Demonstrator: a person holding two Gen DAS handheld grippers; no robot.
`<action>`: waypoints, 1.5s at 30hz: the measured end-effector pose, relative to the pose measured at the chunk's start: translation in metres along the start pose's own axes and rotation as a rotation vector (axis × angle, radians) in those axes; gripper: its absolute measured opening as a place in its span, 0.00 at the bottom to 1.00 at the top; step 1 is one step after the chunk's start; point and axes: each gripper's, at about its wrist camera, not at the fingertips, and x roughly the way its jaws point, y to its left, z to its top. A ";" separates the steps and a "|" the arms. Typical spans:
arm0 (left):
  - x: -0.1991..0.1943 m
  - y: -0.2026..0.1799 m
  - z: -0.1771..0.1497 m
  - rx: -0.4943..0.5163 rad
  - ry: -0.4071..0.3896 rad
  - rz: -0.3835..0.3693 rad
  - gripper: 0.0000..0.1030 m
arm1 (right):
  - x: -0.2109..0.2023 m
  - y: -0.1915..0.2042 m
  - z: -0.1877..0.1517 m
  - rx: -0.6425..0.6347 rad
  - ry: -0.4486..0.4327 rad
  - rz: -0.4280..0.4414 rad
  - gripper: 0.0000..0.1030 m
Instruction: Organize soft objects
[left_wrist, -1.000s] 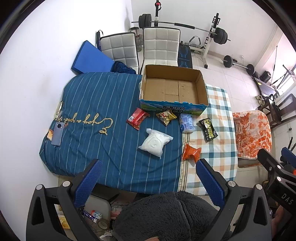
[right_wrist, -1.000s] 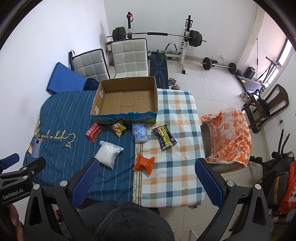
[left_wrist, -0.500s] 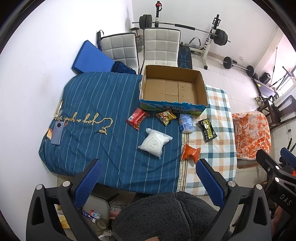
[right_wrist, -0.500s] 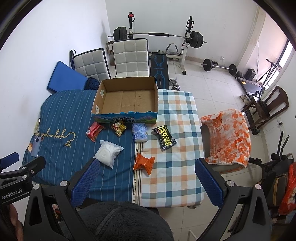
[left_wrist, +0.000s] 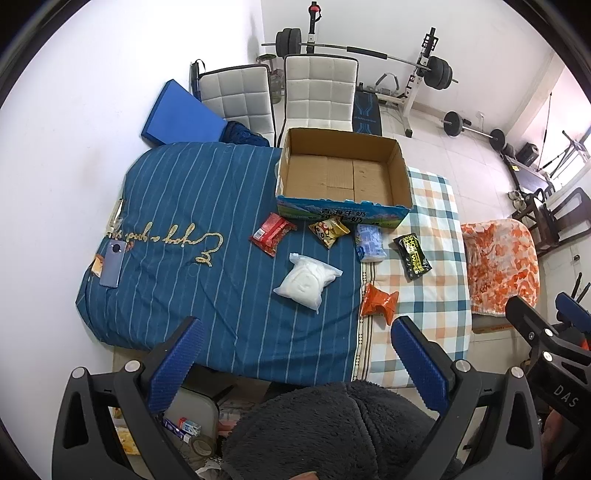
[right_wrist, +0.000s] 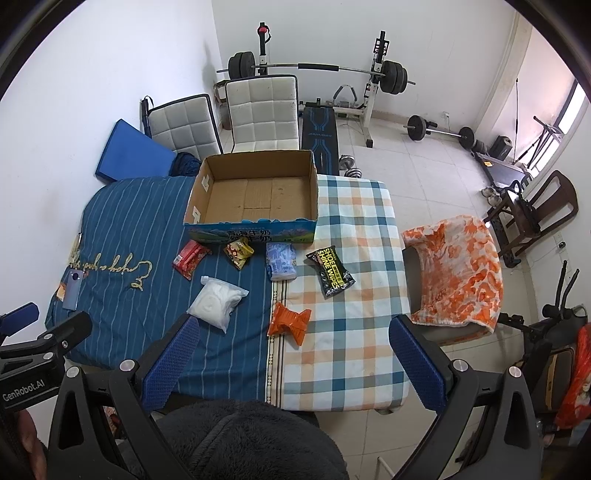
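Observation:
An empty cardboard box (left_wrist: 343, 173) (right_wrist: 255, 195) stands on a table under a blue striped cloth (left_wrist: 192, 206) and a checked cloth (right_wrist: 354, 266). In front of it lie a red packet (left_wrist: 271, 233) (right_wrist: 190, 256), a yellow packet (left_wrist: 328, 229) (right_wrist: 239, 252), a pale blue pack (left_wrist: 370, 242) (right_wrist: 281, 260), a black wipes pack (left_wrist: 412, 253) (right_wrist: 331, 271), a white bag (left_wrist: 308, 282) (right_wrist: 218, 304) and an orange pouch (left_wrist: 378, 302) (right_wrist: 288, 321). My left gripper (left_wrist: 295, 362) and right gripper (right_wrist: 293, 360) are open, empty, high above the table's near edge.
A phone (left_wrist: 110, 264) lies at the cloth's left edge. Two white chairs (right_wrist: 262, 110) and a blue mat (right_wrist: 129, 151) stand behind the table. A chair with an orange blanket (right_wrist: 458, 269) stands to the right. Weights and a bench (right_wrist: 321, 136) fill the back.
Both views have shifted very slightly. Nothing on the table has moved.

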 end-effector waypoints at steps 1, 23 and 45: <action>0.000 -0.001 0.000 0.000 -0.001 0.000 1.00 | 0.000 0.000 0.000 0.003 0.000 0.001 1.00; 0.141 -0.010 0.037 0.080 0.074 0.005 1.00 | 0.184 -0.064 0.011 0.029 0.168 -0.108 1.00; 0.436 -0.014 -0.001 0.124 0.604 -0.026 1.00 | 0.494 -0.111 0.027 -0.111 0.452 -0.064 1.00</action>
